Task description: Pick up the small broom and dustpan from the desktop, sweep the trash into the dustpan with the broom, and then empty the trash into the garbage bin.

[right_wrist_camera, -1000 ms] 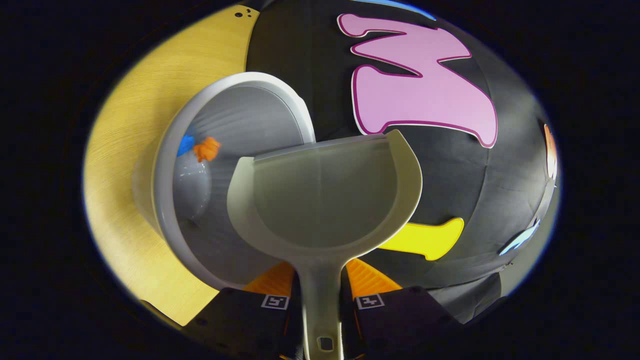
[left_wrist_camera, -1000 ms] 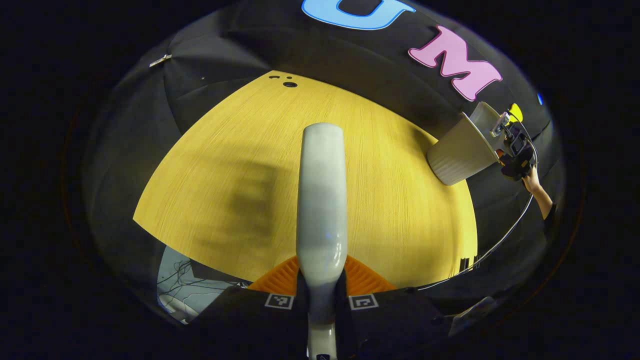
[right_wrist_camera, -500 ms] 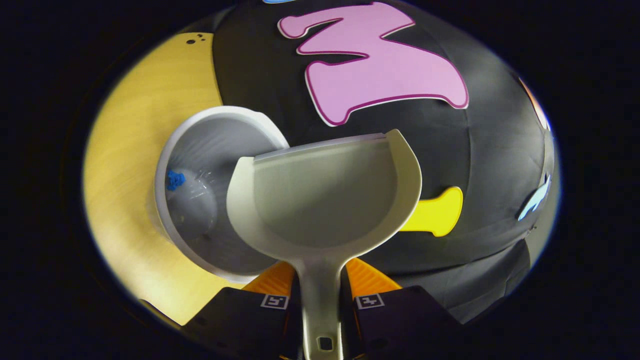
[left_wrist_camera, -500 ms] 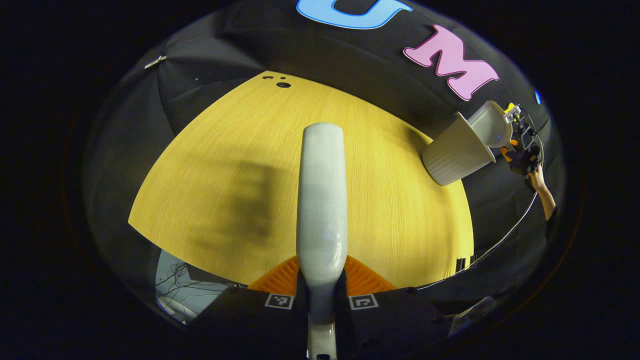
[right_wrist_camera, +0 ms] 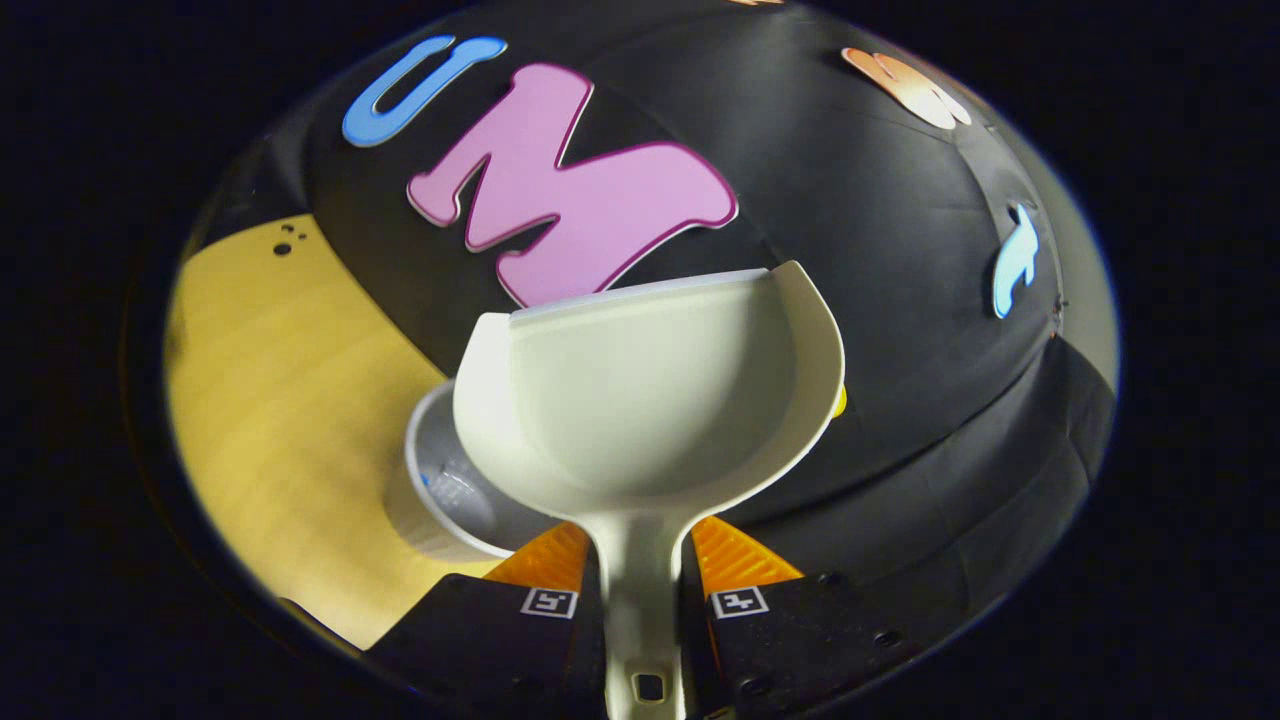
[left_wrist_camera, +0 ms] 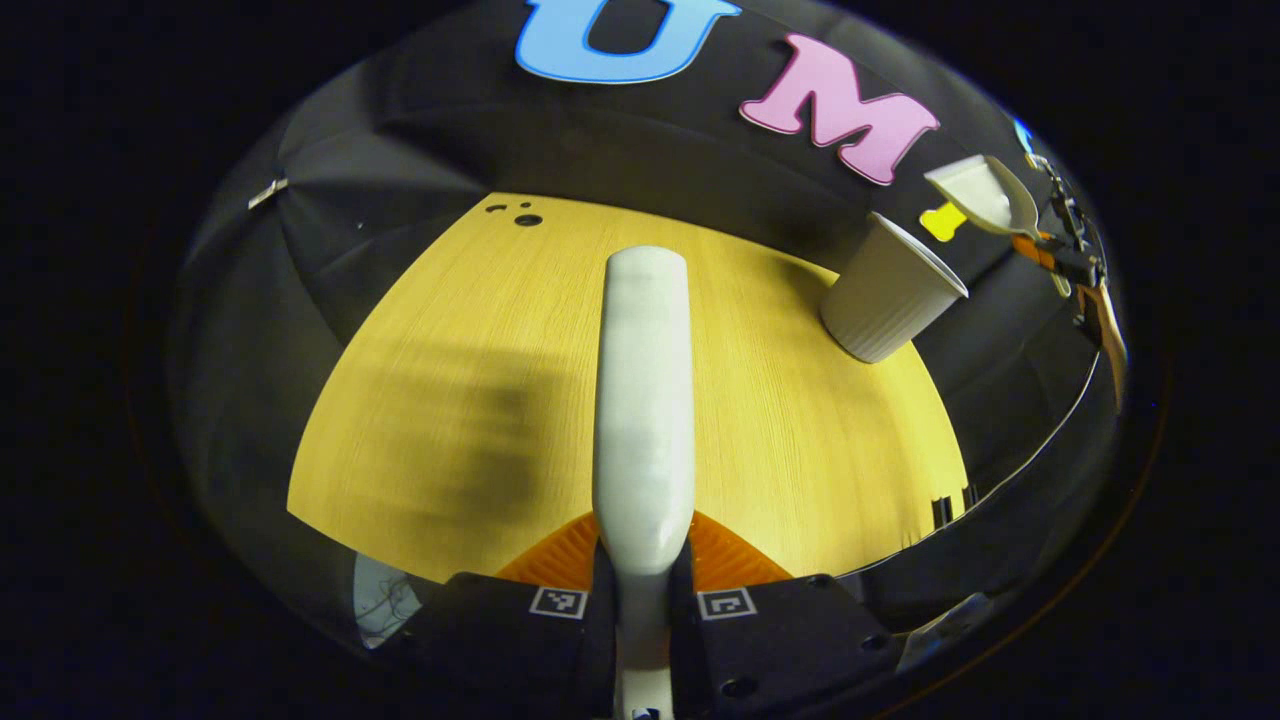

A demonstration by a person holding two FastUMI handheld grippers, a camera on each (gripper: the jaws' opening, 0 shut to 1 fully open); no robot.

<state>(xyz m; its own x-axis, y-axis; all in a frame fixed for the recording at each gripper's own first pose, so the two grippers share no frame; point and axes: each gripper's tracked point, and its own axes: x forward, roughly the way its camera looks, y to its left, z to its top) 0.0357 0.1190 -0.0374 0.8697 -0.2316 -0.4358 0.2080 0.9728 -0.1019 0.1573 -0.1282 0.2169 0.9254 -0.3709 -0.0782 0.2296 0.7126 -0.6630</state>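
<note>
Since half a second ago the dustpan [right_wrist_camera: 640, 400] has risen away from the garbage bin [right_wrist_camera: 440, 500]: in the right gripper view the bin now sits lower and smaller, its mouth mostly hidden behind the pan's bowl, where earlier the open mouth spread wide to the left of it. The right hand-held gripper [right_wrist_camera: 640, 600] is clamped on the dustpan's handle, both orange fingers [right_wrist_camera: 735, 555] pressing its sides, and the pan stands straight out ahead of the fingers with its hollow facing the camera — nothing lies in the bowl. A speck of blue shows inside the bin near its bottom.

In the left gripper view the left hand-held gripper [left_wrist_camera: 640, 575] grips the small broom [left_wrist_camera: 643, 400] by its pale handle, which runs forward from between the fingers over the yellow tabletop [left_wrist_camera: 480, 400]; the bristle end cannot be seen from here. The garbage bin [left_wrist_camera: 885, 300] stands upright near the far right edge of the tabletop, well apart from the broom. Above and to the right of it, clear of its rim, hangs the dustpan [left_wrist_camera: 985, 195], held by the right hand-held gripper [left_wrist_camera: 1040, 255] — a hand [left_wrist_camera: 1105, 325] shows just behind that.
</note>
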